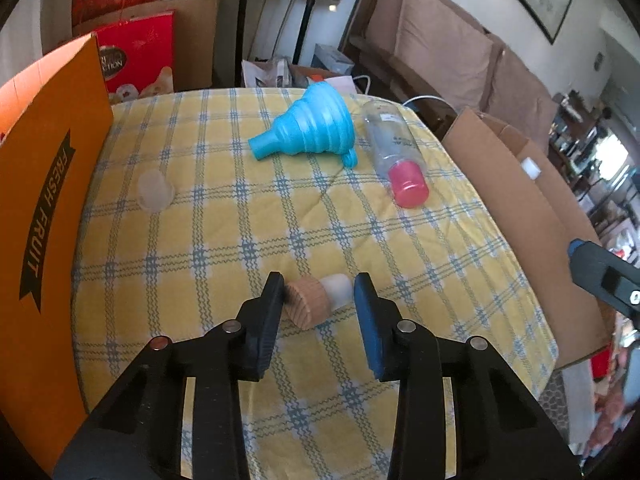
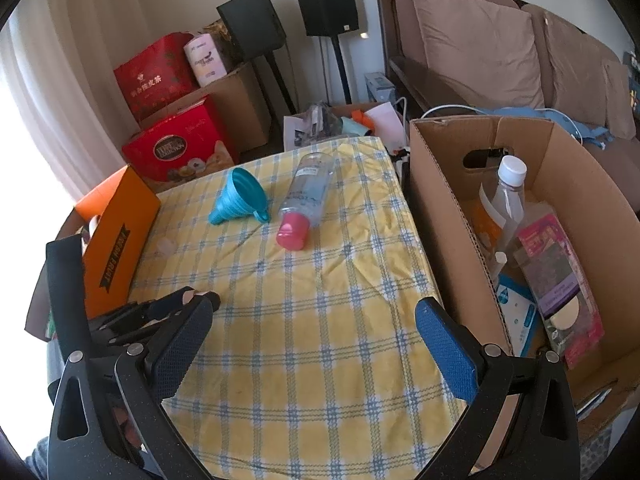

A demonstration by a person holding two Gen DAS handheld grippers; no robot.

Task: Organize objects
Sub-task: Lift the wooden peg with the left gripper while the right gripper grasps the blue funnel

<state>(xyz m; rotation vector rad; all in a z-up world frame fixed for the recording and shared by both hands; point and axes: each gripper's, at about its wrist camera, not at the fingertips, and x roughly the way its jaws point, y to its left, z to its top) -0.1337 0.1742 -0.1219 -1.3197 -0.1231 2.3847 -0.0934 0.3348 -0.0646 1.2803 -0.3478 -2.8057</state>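
A small stopper [image 1: 316,300] with a round wooden top and a white plug lies on its side on the yellow checked tablecloth [image 1: 224,240]. My left gripper [image 1: 319,292] is shut on it, one pad on the wooden top and the other on the white end. My right gripper [image 2: 316,306] hangs open over the cloth's near right part with nothing between its fingers. Farther back lie a blue collapsible funnel [image 1: 308,128] [image 2: 240,196] and a clear bottle with a pink cap [image 1: 394,152] [image 2: 304,204]. A small translucent cup [image 1: 154,190] sits near the left.
An orange "FRESH FRUIT" box [image 1: 44,200] [image 2: 116,236] stands along the table's left edge. An open cardboard box [image 2: 440,208] holding a bottle and packets stands against the right edge. Red gift boxes, speakers and a sofa are behind the table.
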